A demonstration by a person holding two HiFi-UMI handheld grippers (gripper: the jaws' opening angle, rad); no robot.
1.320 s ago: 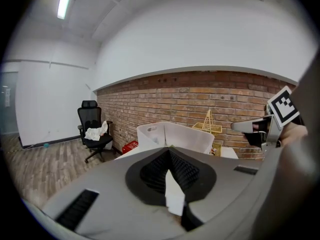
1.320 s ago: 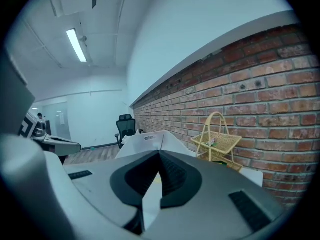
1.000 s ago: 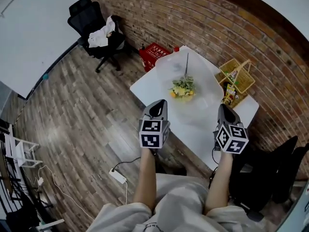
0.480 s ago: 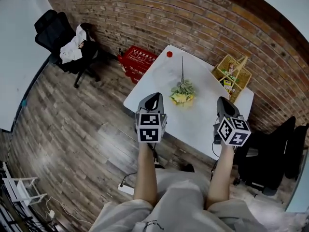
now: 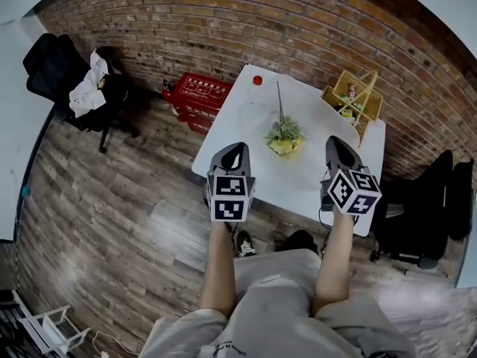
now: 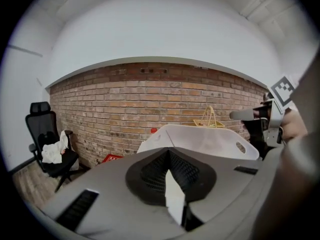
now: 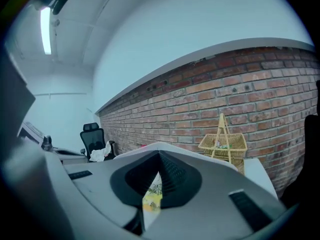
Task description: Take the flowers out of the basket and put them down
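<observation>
Table. White, far end against a brick wall. Carries both task items.

Basket. Yellow wicker with a tall handle, on the far right corner of the table. Holds a few small items too small to identify; no flower visible inside.

Flowers. One bunch, out of the basket and lying flat on the table near its middle, well left of the basket. Long axis near to far: yellow and green head at the near end, thin bare stem toward the wall, tip leaning slightly left.

Left gripper. Above the near left edge of the table, jaws closed together, nothing between them. Apart from the flowers.

Right gripper. Above the near right edge of the table, jaws likewise closed and empty; flowers visible only beyond them through the slit.

Step in hand, as a judgement: putting down looks finished, both tools clear of the bunch. Next move: probably none beyond a check of the basket; if another stem turns up, open the right jaws and reach to the far right corner.
</observation>
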